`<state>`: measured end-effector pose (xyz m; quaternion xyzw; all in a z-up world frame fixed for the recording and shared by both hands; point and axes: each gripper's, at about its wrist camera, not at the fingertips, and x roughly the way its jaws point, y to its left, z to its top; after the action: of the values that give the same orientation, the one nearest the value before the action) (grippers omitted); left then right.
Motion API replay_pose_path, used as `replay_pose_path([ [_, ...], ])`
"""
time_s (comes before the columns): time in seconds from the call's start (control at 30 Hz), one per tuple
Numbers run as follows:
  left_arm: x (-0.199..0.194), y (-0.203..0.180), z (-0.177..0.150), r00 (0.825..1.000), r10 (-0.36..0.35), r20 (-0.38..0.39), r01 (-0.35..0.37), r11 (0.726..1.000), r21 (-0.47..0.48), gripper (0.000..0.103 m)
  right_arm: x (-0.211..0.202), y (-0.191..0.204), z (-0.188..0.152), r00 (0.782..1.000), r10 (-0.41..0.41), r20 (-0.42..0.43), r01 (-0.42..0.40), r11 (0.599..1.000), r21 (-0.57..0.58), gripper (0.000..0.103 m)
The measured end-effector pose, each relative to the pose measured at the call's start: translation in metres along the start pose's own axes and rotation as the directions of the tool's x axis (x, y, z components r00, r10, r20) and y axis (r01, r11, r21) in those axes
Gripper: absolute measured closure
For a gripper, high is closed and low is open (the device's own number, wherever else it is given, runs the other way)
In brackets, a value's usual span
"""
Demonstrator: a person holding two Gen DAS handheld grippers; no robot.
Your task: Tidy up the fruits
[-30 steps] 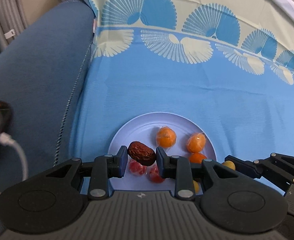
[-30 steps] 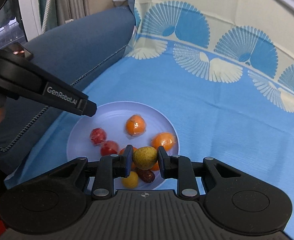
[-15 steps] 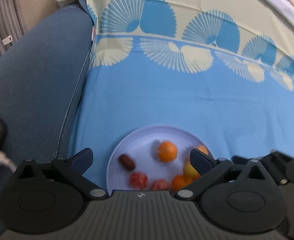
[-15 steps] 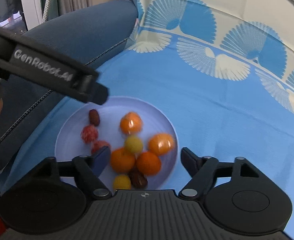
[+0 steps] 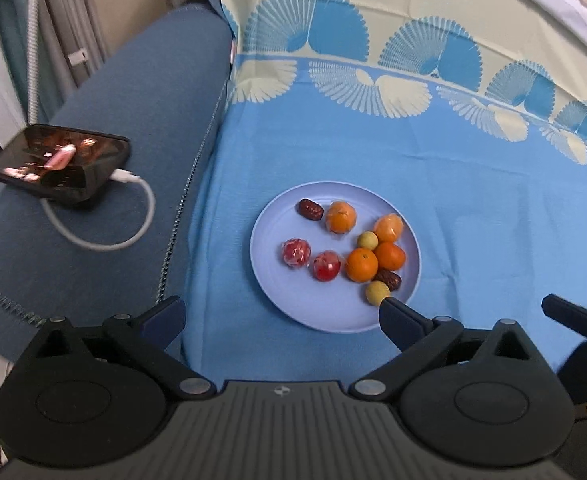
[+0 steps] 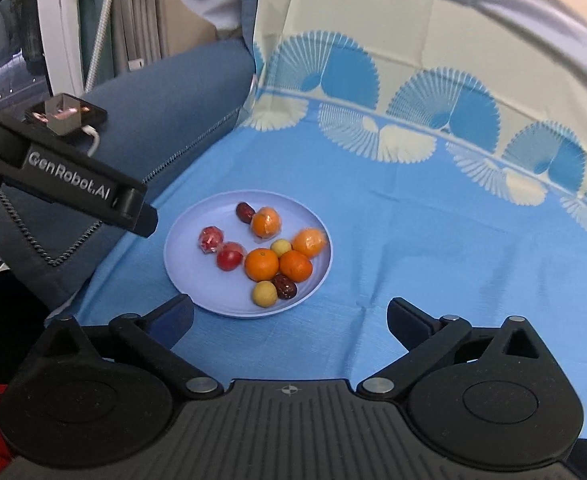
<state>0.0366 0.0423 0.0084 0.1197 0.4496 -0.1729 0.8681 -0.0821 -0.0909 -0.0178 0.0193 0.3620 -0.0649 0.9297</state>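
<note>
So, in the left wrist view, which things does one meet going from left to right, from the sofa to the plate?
phone → white cable → dark red date → wrapped orange → bare orange

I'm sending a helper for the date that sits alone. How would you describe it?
Find the pale blue plate on the blue cloth. At its far left rim, beside a wrapped orange, lies a wrinkled dark brown date; the other date is wedged among oranges.
</note>
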Motion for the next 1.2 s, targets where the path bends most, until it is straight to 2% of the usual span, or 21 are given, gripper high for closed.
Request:
replay_pose_path([
  [0.2, -0.032, -0.004, -0.025, 0.999, 0.011, 0.041, -0.012, 1.000, 0.010, 0.000, -0.030, 0.004, -0.010, 0.998, -0.029, 0.056, 0.030, 0.999, -0.013, 0.001],
  [0.47, -0.051, -0.006, -0.037, 0.996, 0.032, 0.082, -0.034, 0.999, 0.012, 0.000, -0.050, 0.008, -0.013, 0.994, -0.051, 0.101, 0.053, 0.998, -0.019, 0.001],
  [1.2, -0.044, -0.003, -0.047, 0.994, 0.083, 0.065, -0.085, 0.996, 0.022, 0.000, -0.055, 0.015, -0.013, 0.992, -0.064, 0.105, 0.069, 0.997, -0.039, 0.001],
])
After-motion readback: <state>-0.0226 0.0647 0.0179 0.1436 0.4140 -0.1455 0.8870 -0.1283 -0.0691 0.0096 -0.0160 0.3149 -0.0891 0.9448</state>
